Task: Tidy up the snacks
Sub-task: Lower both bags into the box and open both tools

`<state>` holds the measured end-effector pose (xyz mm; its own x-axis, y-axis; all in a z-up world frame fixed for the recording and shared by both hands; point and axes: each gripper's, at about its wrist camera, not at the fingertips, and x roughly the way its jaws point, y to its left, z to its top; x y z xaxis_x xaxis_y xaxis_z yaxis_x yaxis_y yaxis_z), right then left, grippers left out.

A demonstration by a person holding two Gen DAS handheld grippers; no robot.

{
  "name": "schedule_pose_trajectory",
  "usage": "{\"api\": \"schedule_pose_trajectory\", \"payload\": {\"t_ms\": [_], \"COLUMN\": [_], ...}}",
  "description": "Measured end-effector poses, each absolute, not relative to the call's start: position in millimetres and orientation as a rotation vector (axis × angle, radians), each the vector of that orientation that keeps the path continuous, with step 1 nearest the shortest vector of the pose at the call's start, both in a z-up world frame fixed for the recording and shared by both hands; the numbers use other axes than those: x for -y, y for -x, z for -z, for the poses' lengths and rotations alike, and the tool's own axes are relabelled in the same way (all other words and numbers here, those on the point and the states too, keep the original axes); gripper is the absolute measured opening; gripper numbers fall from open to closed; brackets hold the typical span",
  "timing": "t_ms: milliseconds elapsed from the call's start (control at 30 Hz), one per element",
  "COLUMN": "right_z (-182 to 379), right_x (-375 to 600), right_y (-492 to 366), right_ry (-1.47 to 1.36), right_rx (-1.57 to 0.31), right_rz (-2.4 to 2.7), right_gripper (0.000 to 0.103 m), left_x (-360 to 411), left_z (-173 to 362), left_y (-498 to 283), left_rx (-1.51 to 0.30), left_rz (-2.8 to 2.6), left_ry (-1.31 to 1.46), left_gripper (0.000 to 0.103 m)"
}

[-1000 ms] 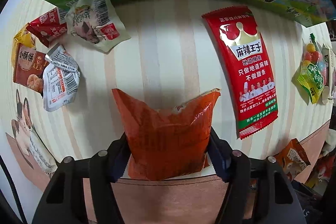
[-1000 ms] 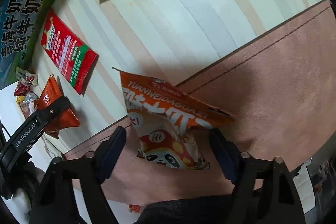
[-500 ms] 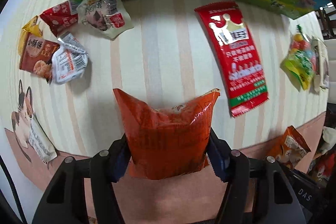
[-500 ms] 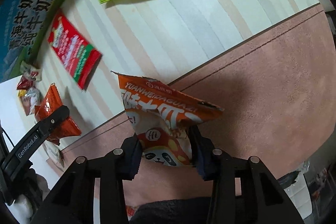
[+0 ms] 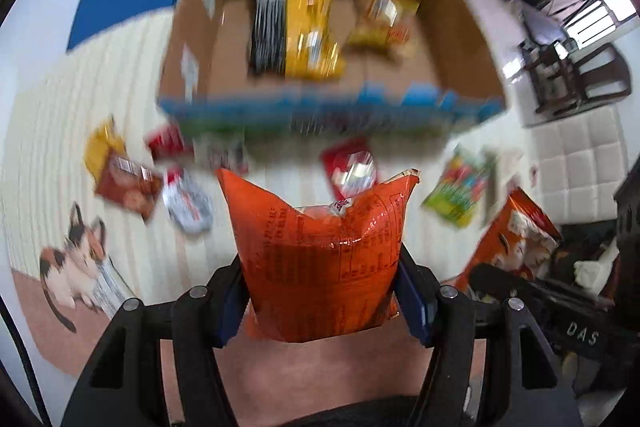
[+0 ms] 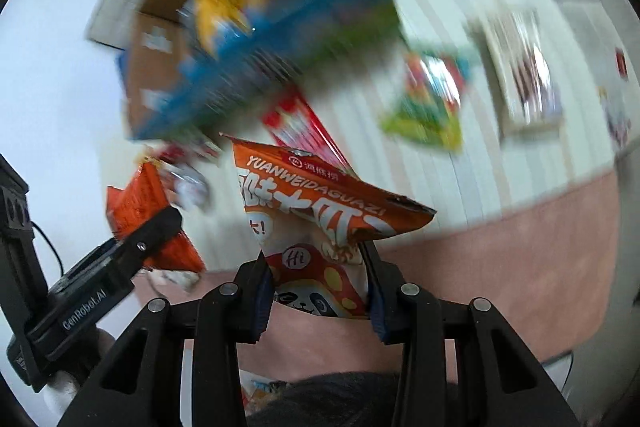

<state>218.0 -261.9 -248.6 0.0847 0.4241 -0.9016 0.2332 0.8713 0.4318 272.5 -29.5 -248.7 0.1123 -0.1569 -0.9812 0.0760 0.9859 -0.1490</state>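
I am holding two snack bags, one in each claw: one plain orange pouch (image 5: 324, 259) and one panda-printed orange bag (image 6: 320, 227). One cardboard box (image 5: 332, 23) is standing open, carrying two yellow packs, one large (image 5: 304, 27) and one small (image 5: 384, 19). Roughly seven more packets are lying on one striped mat (image 5: 80, 115); blur is hiding the exact count.

A cream striped mat (image 5: 132, 95) with a pinkish-brown border covers the floor, and a calico cat picture (image 5: 74, 259) is printed near its left corner. Beyond the mat lie a blue pad (image 5: 124, 5) and a white quilted cushion (image 5: 576, 163). Dark chairs (image 5: 576, 75) stand at the far right, by a bright window; they are blurred.
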Motion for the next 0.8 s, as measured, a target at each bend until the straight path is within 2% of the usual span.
{"api": "schedule_pose_trajectory", "payload": {"t_ms": [167, 300, 500, 800], "right_z": [192, 180, 219, 299], "right_x": [246, 224, 201, 178], "right_y": [-292, -349, -410, -429], "right_ry": [-0.432, -0.307, -0.191, -0.146], "right_rx": [-1.419, -1.404, -1.487, -1.635], "right_rz": [-0.218, -0.223, -0.200, -0.204], "right_gripper": [0.042, 0.042, 0.042, 0.042], "left_x": [32, 24, 11, 11], "left_z": [208, 208, 252, 328], "left_y": [-333, -386, -439, -461], "left_rx": [-1.391, -1.395, -1.515, -1.709], "left_rz": [0.189, 0.150, 0.121, 0.130], "left_ry": [0.050, 0.025, 0.059, 0.110], "left_gripper": [0.062, 0.062, 0.062, 0.062]}}
